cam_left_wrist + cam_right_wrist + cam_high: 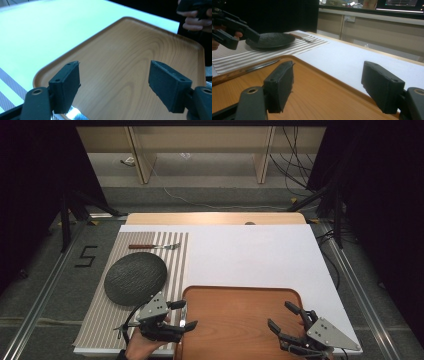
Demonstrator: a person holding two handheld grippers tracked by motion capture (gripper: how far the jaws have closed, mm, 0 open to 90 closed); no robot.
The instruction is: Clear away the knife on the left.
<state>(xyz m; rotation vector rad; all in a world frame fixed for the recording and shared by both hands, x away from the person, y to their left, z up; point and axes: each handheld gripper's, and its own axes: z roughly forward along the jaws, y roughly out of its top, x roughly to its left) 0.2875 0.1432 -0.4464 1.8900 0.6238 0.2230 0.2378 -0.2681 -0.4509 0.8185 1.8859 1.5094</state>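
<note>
1. Right gripper view shows the knife [259, 66] best: a thin steel blade on a brown wooden handle, lying along the left rim of the tray [317, 75]. Whether it rests on the rim or just beside it is hard to tell.
2. Its long axis follows that rim, running from the person's side toward the far side of the bench [250, 255].
3. The left hand-held gripper [186, 314] hangs directly above it with its jaws spread and nothing pinched, so it is by far the nearer one.
4. The right hand-held gripper [279, 313] hovers over the tray's opposite corner, also spread and empty.
5. The tray is smooth, grained wood with rounded corners.
6. Beyond it, a striped woven placemat [100, 320] carries a dark, ribbed round plate [135, 277] and a wooden-handled fork [155, 246].
</note>
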